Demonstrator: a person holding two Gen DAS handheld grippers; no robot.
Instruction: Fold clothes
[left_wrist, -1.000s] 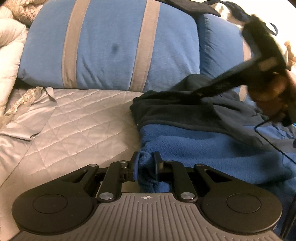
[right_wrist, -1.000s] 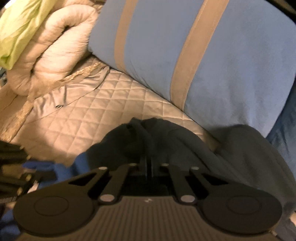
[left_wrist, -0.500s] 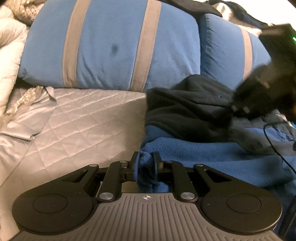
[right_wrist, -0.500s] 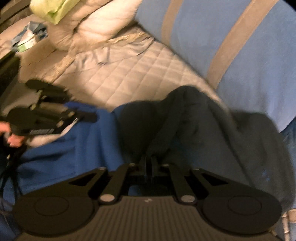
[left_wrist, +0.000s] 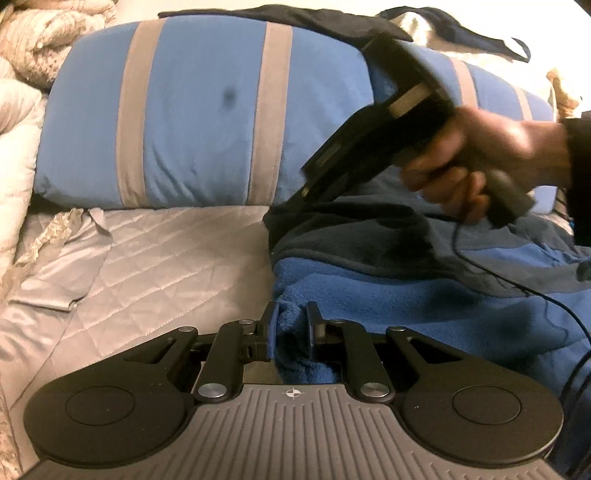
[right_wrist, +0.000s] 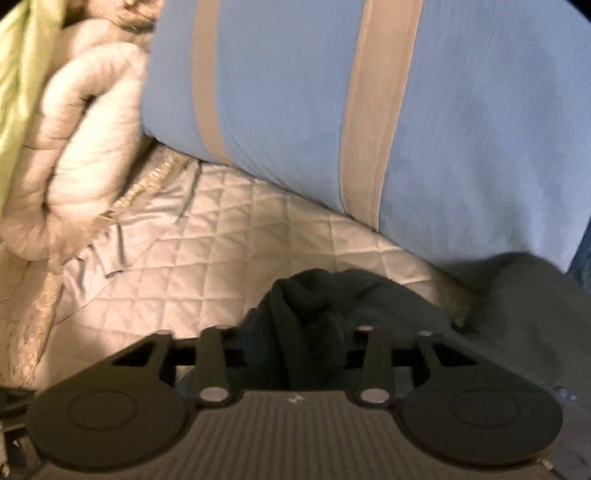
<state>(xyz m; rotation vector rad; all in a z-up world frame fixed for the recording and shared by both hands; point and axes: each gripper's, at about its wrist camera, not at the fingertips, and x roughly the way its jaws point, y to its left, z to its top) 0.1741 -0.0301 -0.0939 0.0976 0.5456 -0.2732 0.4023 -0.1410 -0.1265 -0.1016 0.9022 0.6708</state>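
Observation:
A fleece garment lies on the bed, bright blue with a dark navy part. My left gripper is shut on the blue fleece at its left edge. In the left wrist view a hand holds my right gripper, its tip down at the navy part by the pillow. In the right wrist view the right gripper stands open. The bunched navy cloth sits loose between its spread jaws and hides the fingertips.
The quilted grey bed cover stretches to the left. Blue pillows with grey stripes stand behind the garment. A cream comforter and green cloth are piled at the far left. A black cable crosses the garment.
The right gripper carried the navy part across, came back toward the pillow, and its jaws have spread from shut to open. The left gripper has kept its hold and not moved.

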